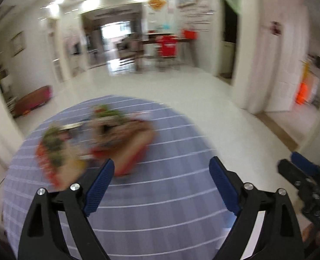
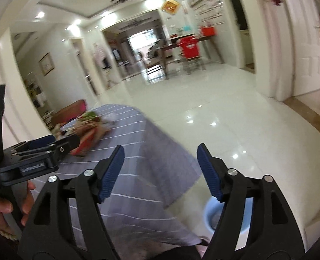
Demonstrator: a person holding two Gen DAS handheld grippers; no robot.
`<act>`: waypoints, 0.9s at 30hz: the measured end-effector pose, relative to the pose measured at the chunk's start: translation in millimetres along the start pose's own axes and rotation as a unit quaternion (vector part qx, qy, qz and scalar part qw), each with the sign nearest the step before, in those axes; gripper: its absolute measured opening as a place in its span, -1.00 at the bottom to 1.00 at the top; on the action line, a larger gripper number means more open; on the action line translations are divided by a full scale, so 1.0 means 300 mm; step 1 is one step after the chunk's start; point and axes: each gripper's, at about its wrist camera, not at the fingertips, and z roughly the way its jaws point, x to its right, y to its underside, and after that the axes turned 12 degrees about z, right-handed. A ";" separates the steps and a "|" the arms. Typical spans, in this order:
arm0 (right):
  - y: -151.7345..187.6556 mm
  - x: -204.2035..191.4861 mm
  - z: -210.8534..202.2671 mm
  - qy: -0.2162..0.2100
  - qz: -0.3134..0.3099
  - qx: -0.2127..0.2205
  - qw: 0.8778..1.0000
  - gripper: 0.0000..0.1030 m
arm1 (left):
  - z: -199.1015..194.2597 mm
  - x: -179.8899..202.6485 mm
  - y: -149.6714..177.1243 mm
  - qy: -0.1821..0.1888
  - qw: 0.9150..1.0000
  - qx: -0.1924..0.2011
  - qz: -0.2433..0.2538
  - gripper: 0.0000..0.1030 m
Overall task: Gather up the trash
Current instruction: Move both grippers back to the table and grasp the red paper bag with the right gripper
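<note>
1. The trash (image 1: 99,138) is a loose heap of crumpled wrappers and packets: red-orange, tan, some green on top. It's heavily motion-blurred, so I can't read any labels or count pieces.
2. It sits on the table (image 1: 160,205), which has a grey-blue cloth with thin white stripes. The heap is toward the far left part of it, close to the far edge. In the right wrist view the same pile (image 2: 88,127) sits near the table's far corner.
3. Left tongs (image 1: 161,182) are spread wide with nothing between the blue pads, hanging above the cloth on the near side of the pile, not touching it.
4. Right tongs (image 2: 160,171) are spread too, empty, over the table's right edge.
5. A pale blue bin (image 2: 214,214) stands on the shiny white floor (image 2: 225,119), just off that edge.
</note>
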 end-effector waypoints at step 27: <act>-0.047 -0.349 0.646 -0.054 0.140 -0.163 0.975 0.75 | 0.159 -0.563 0.124 -0.039 0.985 -0.052 -0.162 0.74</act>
